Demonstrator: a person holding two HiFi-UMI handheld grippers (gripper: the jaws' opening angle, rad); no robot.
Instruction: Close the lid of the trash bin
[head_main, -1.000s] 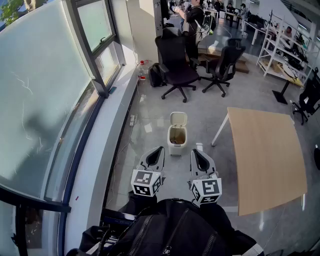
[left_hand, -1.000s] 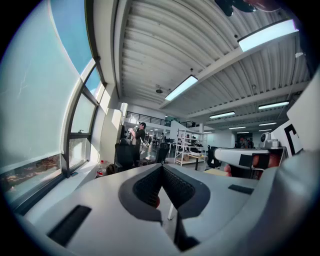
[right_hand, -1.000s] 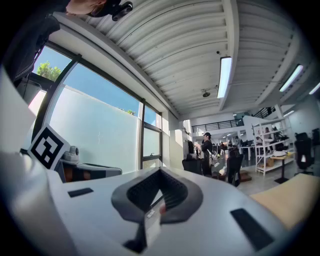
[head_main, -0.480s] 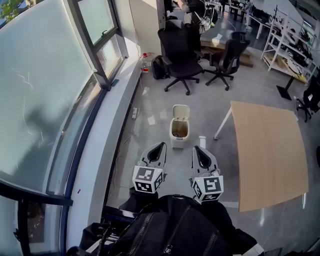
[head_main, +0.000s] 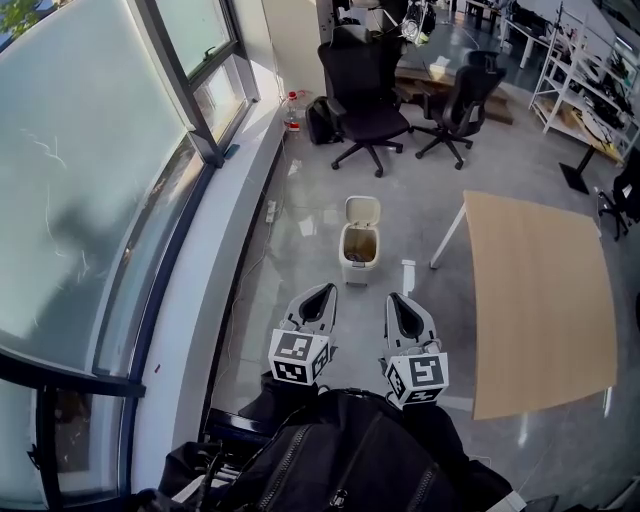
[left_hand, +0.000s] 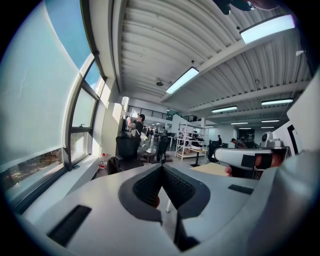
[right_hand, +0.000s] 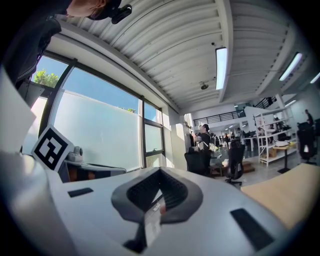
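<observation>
**Grey office floor, open bin well ahead of both tools**

Polished grey floor (head_main: 300, 250) runs between a long window wall (head_main: 90, 180) on the left and a light wooden tabletop (head_main: 535, 300) on the right. Black office chairs (head_main: 365, 90) stand further back. The small white plastic trash bin (head_main: 358, 250) stands on the floor between the window and the tabletop. Its hinged lid (head_main: 362, 210) is upright, so the bin is open, and it is well apart from both tools.

I see these risks. The bin looks light, so a push on the lid that goes forward instead of down may slide or tip it. A push from the front cannot fold the lid, because it hinges at the far side. Coming in too low may knock the near rim.

The left hand-held gripper (head_main: 322, 291) has its jaws together at the tips and holds nothing (left_hand: 161, 168). The right hand-held gripper (head_main: 394, 298) is also fully closed (right_hand: 160, 172). A pale strip shows in the slit behind its tips; I cannot tell what it is. Neither gripper touches the bin.
</observation>
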